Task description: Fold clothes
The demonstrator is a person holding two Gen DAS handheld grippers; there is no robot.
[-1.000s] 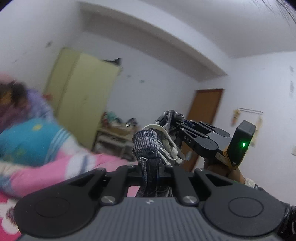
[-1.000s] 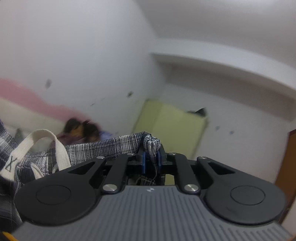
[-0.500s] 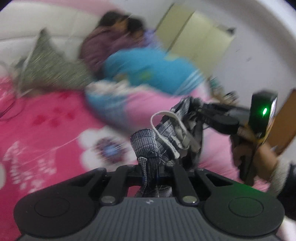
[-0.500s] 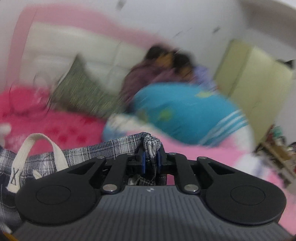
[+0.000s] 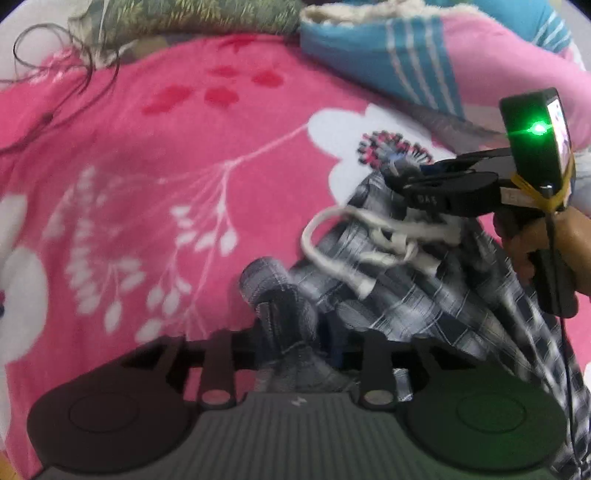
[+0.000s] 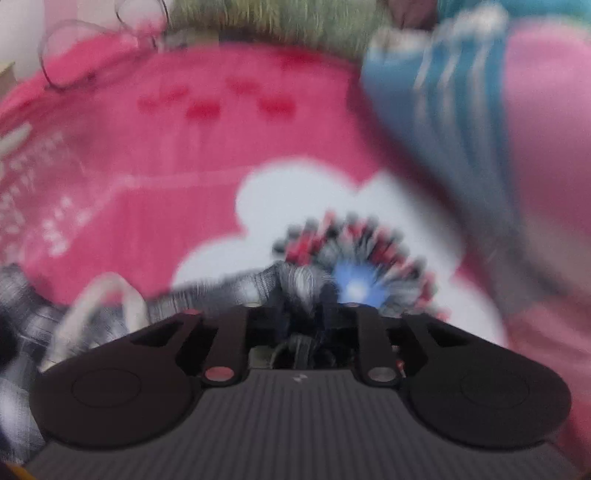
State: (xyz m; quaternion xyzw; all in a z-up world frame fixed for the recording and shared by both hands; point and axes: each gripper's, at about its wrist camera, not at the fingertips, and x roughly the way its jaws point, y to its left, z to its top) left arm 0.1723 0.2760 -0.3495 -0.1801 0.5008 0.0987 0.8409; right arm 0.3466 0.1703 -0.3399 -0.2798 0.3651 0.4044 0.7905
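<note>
plaid garment (image 5: 413, 306), grey and dark checked with a white drawstring (image 5: 354, 236), lies bunched in the lower right of the left wrist view, on a pink floral bedspread (image 5: 155, 155) that fills most of the frame. left gripper (image 5: 299, 332), at bottom centre: its jaws are opening, and a fold of the garment sits in the gap between them; the fingers stand clearly apart and do not look pressed on the cloth. right gripper (image 5: 397, 168), at right centre, is seen from the side, its tip at the upper edge of the garment; from this view i cannot tell how its jaws stand. a hand (image 5: 554, 251) holds its handle at the right edge, below a box with a green light (image 5: 537, 129). a blue and pink striped blanket (image 5: 424, 55) occupies the upper right; a green patterned pillow (image 5: 192, 14) runs along the top edge; a thin dark cable (image 5: 55, 74) curls at upper left.

right wrist view, heavily blurred: the right gripper (image 6: 303, 314) at bottom centre has its jaws opening, with a bunched edge of the plaid garment (image 6: 291, 280) between them; blur hides whether the pads touch it. more of the garment and its drawstring (image 6: 103, 302) trail to the lower left. the bedspread (image 6: 166, 166), with a white flower (image 6: 295, 206) at centre, lies behind; the striped blanket (image 6: 461, 110) is at upper right.
</note>
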